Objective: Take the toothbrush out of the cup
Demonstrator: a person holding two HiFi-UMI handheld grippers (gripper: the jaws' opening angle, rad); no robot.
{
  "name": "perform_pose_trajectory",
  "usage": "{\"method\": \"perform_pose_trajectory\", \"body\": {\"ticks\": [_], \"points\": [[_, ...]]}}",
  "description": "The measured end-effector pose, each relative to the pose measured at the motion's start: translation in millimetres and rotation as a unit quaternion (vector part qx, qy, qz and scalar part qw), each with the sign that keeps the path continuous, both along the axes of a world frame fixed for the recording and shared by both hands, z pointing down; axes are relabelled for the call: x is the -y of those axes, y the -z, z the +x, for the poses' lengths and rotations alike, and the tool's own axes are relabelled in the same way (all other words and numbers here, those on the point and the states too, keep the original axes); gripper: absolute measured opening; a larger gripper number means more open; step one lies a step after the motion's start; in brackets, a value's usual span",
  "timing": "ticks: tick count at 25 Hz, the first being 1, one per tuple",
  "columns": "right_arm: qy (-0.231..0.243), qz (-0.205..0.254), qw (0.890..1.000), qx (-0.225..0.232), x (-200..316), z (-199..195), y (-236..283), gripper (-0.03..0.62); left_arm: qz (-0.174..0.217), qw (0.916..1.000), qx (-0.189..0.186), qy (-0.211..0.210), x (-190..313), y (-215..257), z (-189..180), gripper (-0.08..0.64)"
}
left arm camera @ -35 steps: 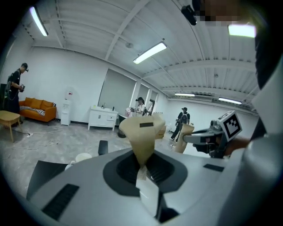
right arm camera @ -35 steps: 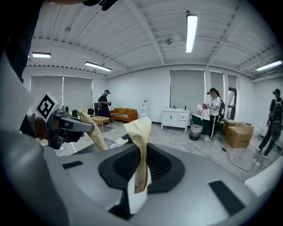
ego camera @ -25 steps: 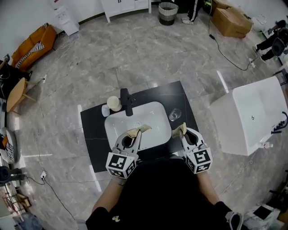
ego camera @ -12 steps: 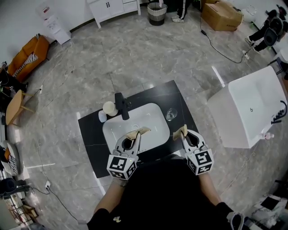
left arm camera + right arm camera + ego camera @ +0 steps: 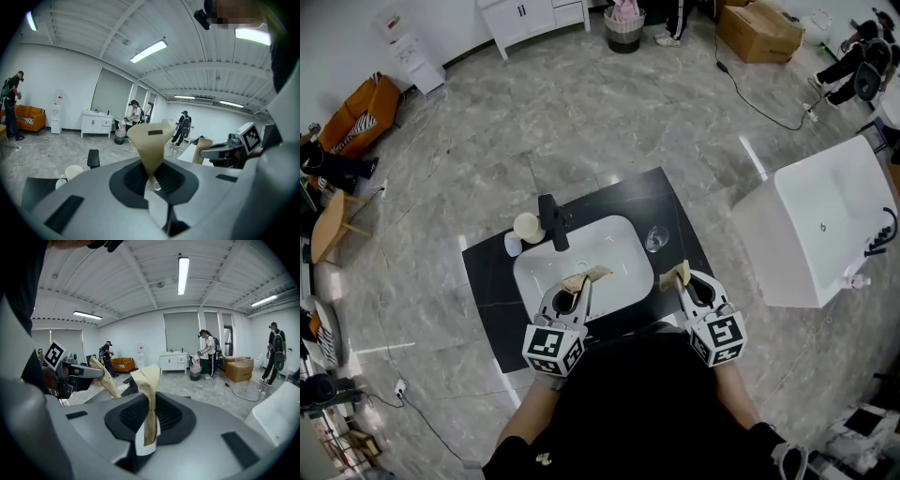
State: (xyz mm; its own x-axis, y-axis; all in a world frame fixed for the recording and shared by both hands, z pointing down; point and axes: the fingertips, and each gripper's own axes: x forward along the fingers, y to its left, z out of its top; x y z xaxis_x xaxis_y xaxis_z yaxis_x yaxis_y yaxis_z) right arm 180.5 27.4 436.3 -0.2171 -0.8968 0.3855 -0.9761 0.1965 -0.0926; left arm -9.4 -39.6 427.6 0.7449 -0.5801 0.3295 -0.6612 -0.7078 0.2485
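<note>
Both tools sit where they did a second ago. Around them the scene has slid slightly up and left in the frame, and a person point(image 5: 624, 9) now bends over the bin point(image 5: 623, 30) at the top edge. The left tool point(image 5: 587, 277) has its tan pads pressed together on nothing, its tips over the near part of the white sink point(image 5: 623, 246). The right tool point(image 5: 674, 275) is likewise closed and empty, over the black table point(image 5: 487, 272) just right of the sink. The cream cup point(image 5: 528, 225) stands at the sink's upper-left corner beside the black faucet point(image 5: 551, 221), apart from both tools. A clear glass point(image 5: 656, 239) stands at the sink's right. The toothbrush is too small to make out.
</note>
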Motion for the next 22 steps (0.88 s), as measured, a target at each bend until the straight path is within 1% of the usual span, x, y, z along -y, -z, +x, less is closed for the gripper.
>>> {"method": "perform_pose_trajectory", "body": {"ticks": [6, 15, 22], "points": [[0.002, -0.005, 1.000, 0.000, 1.4, 0.0, -0.3, 0.057, -0.001, 1.0000, 0.002, 0.008, 1.3, -0.2, -3.7, 0.044], [0.011, -0.001, 1.000, 0.007, 0.3, -1.3, -2.1, 0.055, -0.005, 0.9998, 0.002, 0.019, -2.3, -1.6, -5.5, 0.044], [0.005, 0.003, 1.000, 0.016, 2.3, 1.9, 2.4, 0.055, -0.007, 0.9995, 0.005, 0.029, -4.0, -3.7, -8.4, 0.045]]}}
